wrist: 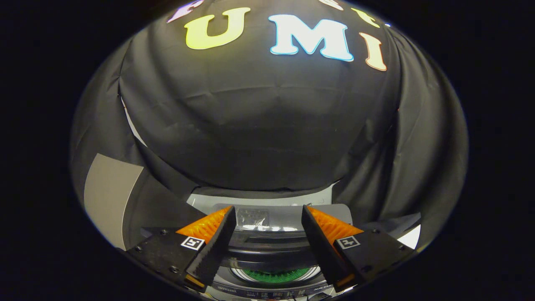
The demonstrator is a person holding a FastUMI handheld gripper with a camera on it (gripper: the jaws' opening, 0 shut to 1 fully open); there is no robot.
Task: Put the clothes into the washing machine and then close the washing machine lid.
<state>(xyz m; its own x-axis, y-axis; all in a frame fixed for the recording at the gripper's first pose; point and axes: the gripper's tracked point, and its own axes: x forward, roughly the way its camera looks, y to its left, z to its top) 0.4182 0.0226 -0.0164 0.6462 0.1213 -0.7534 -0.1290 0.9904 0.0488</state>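
Observation:
My gripper (pixel 267 228) stands open above the washing machine (pixel 267 259), with nothing between its fingers. The machine lies below and between the fingers: a dark lid frame with a glass panel (pixel 263 221) is raised at the back, and beneath it the drum opening shows something green (pixel 276 275) inside. Whether that green thing is clothing I cannot tell. The machine's pale rear top (pixel 200 200) shows just beyond the fingertips.
Black cloth walls close in behind and on both sides of the machine. A pale grey panel (pixel 106 196) stands to the left of the left finger. A strip of white surface (pixel 411 236) shows to the right of the right finger.

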